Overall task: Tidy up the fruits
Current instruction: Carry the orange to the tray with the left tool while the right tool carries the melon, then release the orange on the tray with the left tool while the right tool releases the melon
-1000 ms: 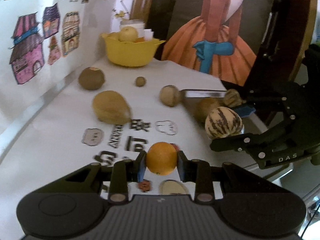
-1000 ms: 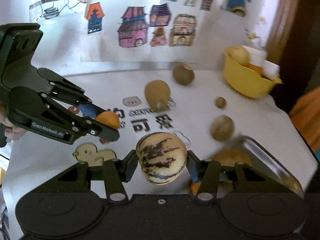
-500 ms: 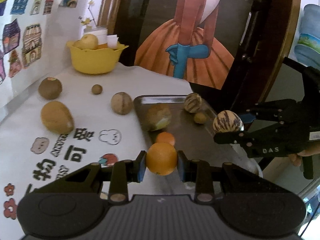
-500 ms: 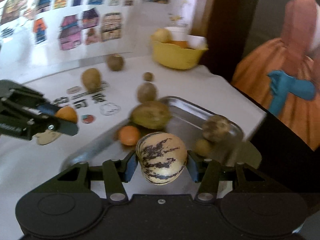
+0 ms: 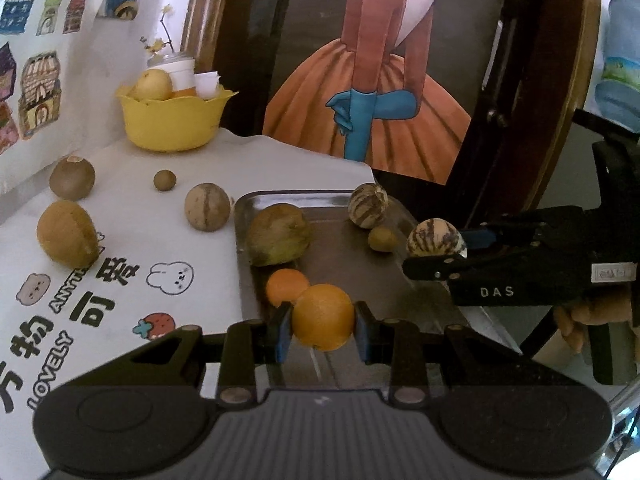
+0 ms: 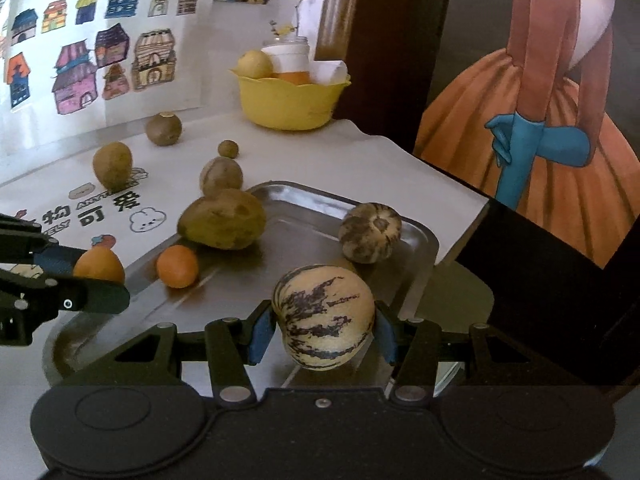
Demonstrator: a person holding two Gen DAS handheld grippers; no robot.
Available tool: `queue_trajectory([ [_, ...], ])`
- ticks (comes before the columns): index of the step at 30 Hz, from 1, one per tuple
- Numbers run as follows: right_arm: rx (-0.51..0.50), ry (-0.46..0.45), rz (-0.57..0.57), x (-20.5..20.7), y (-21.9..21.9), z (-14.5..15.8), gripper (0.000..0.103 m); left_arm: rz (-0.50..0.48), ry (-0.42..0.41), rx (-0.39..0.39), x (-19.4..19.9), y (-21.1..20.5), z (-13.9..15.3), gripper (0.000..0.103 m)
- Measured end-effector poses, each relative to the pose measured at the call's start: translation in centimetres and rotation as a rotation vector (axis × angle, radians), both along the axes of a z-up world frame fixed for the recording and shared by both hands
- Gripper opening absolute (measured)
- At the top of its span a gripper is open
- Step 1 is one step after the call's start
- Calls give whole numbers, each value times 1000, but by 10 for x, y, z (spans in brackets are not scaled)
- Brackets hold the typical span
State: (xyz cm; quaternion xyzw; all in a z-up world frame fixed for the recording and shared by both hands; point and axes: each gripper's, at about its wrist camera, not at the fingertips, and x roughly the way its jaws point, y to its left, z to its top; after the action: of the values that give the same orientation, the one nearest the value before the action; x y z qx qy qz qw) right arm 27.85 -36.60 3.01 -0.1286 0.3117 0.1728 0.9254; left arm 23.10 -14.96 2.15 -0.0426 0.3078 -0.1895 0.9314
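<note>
Since the earlier frames both grippers have been swung from the printed white tablecloth toward the rectangular steel tray, which now lies just beyond both sets of fingers. The left gripper is clamped on a round orange, held above the tray's near edge, just before a smaller orange fruit already in the tray. The right gripper is clamped on a striped cream-and-purple melon, held over the tray's near right part.

Progress, as judged: four fruits are seen in the tray, including a large brown-green fruit and a second striped melon. Two held fruits remain to be released. Four brown fruits are left on the cloth, far left of the fingers, near the yellow plastic bowl.
</note>
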Motion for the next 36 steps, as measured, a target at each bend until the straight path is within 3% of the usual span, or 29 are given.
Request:
queue_trajectory([
  [14, 40, 23, -18, 19, 0, -17, 54, 25, 23, 34, 11, -5, -13, 35],
  [36, 42, 17, -15, 19, -1, -18, 55, 31, 53, 37, 16, -5, -22, 35],
])
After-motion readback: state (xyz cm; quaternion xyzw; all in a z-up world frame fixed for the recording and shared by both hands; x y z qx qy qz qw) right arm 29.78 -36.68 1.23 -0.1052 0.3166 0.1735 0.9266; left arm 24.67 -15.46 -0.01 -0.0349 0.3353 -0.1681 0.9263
